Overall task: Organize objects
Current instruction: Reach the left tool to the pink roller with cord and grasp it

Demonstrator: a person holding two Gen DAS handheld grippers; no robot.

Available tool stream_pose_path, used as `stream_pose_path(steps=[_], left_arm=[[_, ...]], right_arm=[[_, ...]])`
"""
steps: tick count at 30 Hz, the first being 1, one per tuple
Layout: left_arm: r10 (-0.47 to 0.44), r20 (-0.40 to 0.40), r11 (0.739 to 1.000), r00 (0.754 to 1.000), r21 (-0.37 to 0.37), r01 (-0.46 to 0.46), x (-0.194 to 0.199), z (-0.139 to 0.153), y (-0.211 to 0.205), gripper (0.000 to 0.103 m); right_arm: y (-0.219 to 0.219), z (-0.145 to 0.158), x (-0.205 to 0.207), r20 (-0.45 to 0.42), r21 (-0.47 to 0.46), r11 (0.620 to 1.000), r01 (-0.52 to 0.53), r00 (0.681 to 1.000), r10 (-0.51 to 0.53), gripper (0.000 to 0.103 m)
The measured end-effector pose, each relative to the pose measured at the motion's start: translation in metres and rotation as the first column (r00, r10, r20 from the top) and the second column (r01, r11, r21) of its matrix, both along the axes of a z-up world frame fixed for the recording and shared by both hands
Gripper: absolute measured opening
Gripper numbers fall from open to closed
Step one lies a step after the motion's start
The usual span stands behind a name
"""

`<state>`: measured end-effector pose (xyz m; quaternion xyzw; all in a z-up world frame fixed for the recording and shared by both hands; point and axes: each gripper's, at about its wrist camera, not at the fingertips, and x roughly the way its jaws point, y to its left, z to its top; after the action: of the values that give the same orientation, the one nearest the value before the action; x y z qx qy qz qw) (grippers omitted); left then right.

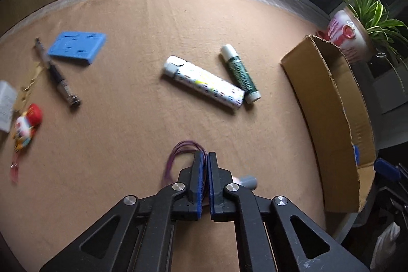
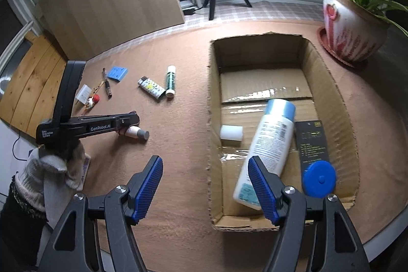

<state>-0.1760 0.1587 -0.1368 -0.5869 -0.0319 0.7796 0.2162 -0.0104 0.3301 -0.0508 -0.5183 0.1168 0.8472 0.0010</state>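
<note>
Sorting looks roughly a third done, judging by what lies where. In the box [image 2: 329,83], at the table's right edge, lie four things: one white bottle [image 2: 267,142], one white block [image 2: 231,134], one black card [image 2: 312,142] and one blue disc [image 2: 318,177].

Out on the table [image 1: 127,134] I count eight more. Mid-table lie one lighter [image 1: 204,83] and one green stick [image 1: 241,74], their near ends touching. Toward the left edge are one blue pad [image 1: 77,47], one pen [image 1: 57,75], one red-and-white charm [image 1: 25,124] and one white paper slip [image 1: 5,101], partly out of frame. Near the front edge are one purple hair tie [image 1: 178,152] and one small pink tube with a grey cap [image 2: 136,132].

The left gripper [image 1: 205,162] has its jaws together over the tie and tube. The tie loops out from beside the left pad; whether the pads have pinched a strand or the tube, I cannot tell, since the fingers hide the contact. The right gripper [image 2: 205,182] hangs above the box's near left corner, jaws apart, holding nothing.

All eight loose things, I judge, still have to go into the box.
</note>
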Motion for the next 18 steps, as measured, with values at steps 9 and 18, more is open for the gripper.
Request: stream_pose_path(steps=[9, 18], left_arm=[[0.13, -0.023, 0.991, 0.991, 0.039, -0.129, 0.015, 0.013, -0.065, 0.003], [0.226, -0.028, 0.974, 0.974, 0.018, -0.225, 0.013, 0.011, -0.109, 0.01]], right_arm=[[-0.03, -0.008, -0.018, 0.021, -0.02, 0.995, -0.094, 0.995, 0.095, 0.066], [-0.064, -0.018, -0.056, 0.042, -0.077, 0.977, -0.2, 0.978, 0.203, 0.066]])
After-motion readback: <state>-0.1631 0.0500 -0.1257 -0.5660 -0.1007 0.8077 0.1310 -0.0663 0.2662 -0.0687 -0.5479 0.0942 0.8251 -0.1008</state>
